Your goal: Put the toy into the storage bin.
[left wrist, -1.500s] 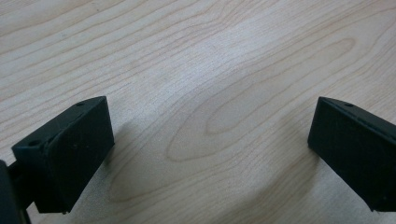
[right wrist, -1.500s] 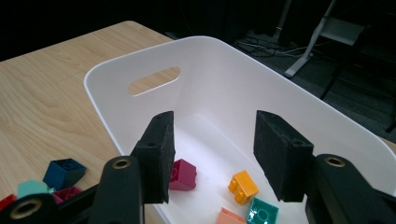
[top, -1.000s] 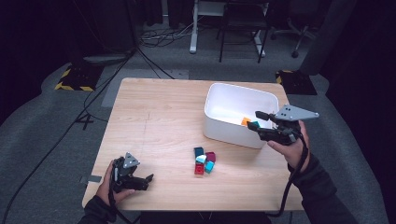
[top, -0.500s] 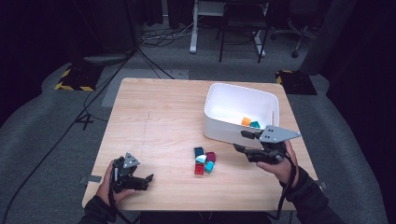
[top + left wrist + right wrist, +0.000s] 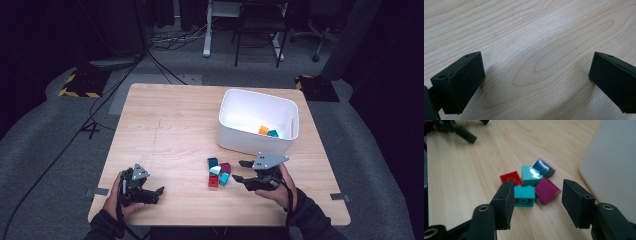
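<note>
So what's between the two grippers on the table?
In the high view, the left gripper and right gripper have bare table between them, then the brick pile close by the right one.

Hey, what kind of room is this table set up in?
Probably a lab or studio: a wooden table on grey carpet, dark curtains around it, cables trailing across the floor, and an office chair behind.
</note>
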### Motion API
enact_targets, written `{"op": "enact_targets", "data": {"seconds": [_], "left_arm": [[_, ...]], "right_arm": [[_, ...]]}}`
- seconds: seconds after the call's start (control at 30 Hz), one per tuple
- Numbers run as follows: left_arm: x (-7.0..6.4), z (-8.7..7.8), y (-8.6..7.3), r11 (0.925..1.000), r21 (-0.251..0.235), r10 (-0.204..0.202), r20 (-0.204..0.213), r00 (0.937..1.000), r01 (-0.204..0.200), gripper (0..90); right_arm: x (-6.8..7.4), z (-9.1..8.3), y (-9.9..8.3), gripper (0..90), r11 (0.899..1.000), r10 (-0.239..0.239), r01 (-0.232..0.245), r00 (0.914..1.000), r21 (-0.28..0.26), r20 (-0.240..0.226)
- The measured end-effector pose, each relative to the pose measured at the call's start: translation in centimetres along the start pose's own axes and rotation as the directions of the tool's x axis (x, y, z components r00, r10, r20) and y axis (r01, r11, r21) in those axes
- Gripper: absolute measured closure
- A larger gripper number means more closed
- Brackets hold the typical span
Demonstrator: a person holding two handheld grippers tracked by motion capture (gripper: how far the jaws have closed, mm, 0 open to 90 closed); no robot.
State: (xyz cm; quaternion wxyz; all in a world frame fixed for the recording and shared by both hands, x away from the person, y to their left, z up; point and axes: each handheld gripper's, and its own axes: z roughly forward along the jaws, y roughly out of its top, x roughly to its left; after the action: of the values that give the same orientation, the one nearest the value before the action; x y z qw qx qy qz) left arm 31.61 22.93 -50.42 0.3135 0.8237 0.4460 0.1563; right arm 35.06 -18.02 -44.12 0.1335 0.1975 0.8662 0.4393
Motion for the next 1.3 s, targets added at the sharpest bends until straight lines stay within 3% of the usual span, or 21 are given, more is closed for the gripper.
{"op": "enact_targets", "data": {"seconds": [0.2, 0.37, 0.43, 0.57, 0.67, 1.0, 1.07, 1.13, 1.3], "left_arm": [[0.0, 0.0, 0.0, 1.0, 0.0, 0.0, 0.0, 1.0, 0.0, 0.5], [0.0, 0.0, 0.0, 1.0, 0.0, 0.0, 0.0, 1.0, 0.0, 0.5], [0.0, 0.0, 0.0, 1.0, 0.0, 0.0, 0.0, 1.0, 0.0, 0.5], [0.0, 0.0, 0.0, 1.0, 0.0, 0.0, 0.0, 1.0, 0.0, 0.5], [0.0, 0.0, 0.0, 1.0, 0.0, 0.0, 0.0, 1.0, 0.0, 0.5], [0.0, 0.0, 0.0, 1.0, 0.0, 0.0, 0.0, 1.0, 0.0, 0.5], [0.0, 0.0, 0.0, 1.0, 0.0, 0.0, 0.0, 1.0, 0.0, 0.5], [0.0, 0.0, 0.0, 1.0, 0.0, 0.0, 0.0, 1.0, 0.0, 0.5], [0.0, 0.0, 0.0, 1.0, 0.0, 0.0, 0.0, 1.0, 0.0, 0.5]], "right_arm": [[1.4, 2.2, -0.9, 43.3, 0.998, -0.039, 0.041, 0.9984, 0.056, -0.041], [1.8, 3.4, -1.5, 42.1, 0.995, -0.031, 0.034, 0.9989, 0.09, -0.036], [1.7, 4.1, -1.8, 42.1, 0.994, -0.008, 0.011, 0.9993, 0.107, -0.037], [1.6, 4.7, -2.1, 42.3, 0.992, -0.013, 0.015, 0.9998, 0.125, -0.016], [1.4, 5.1, -2.3, 43.0, 0.993, 0.018, -0.016, 0.9996, 0.114, -0.02], [1.4, 6.1, -2.7, 49.8, 0.993, 0.005, -0.005, 1.0, 0.119, -0.003], [1.5, 6.2, -2.6, 54.9, 0.993, 0.035, -0.035, 0.9994, 0.11, 0.0], [1.3, 6.1, -2.7, 57.1, 0.993, 0.019, -0.019, 0.9998, 0.113, 0.001], [1.3, 5.9, -2.8, 59.0, 0.994, 0.036, -0.037, 0.9993, 0.107, 0.007]]}}
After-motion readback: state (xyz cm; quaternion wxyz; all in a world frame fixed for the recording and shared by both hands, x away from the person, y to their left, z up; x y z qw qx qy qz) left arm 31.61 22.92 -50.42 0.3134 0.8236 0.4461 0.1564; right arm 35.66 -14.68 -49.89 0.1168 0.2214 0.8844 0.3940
